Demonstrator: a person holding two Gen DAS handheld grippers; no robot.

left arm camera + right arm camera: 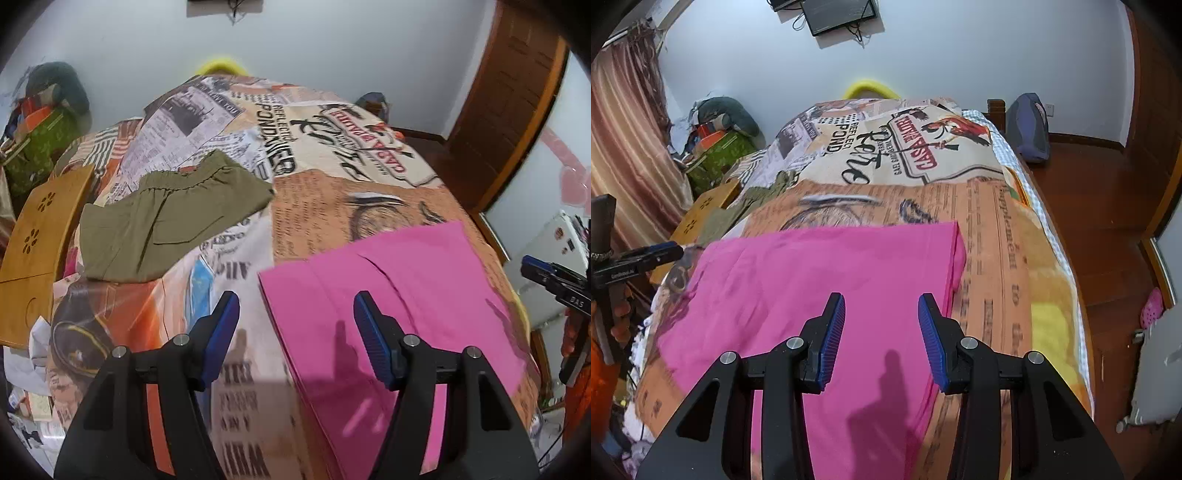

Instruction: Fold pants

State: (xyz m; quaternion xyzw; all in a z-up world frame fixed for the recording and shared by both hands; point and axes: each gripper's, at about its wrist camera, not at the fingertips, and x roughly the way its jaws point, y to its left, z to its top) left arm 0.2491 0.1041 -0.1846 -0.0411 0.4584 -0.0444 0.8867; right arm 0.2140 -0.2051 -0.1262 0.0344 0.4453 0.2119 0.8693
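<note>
Pink pants (399, 295) lie folded flat in a rectangle on the printed bedspread (314, 206); they also show in the right wrist view (820, 280). My left gripper (295, 332) is open and empty above the pants' left edge. My right gripper (881, 332) is open and empty above the pants' near right part. The right gripper shows at the right edge of the left wrist view (550, 277). The left gripper shows at the left edge of the right wrist view (646, 256).
Folded olive-green shorts (166, 221) lie on the bed's far left. A wooden lap tray (37, 236) lies beside them. Clutter (716, 144) is piled left of the bed. A wooden floor (1108, 206) and a door are on the right.
</note>
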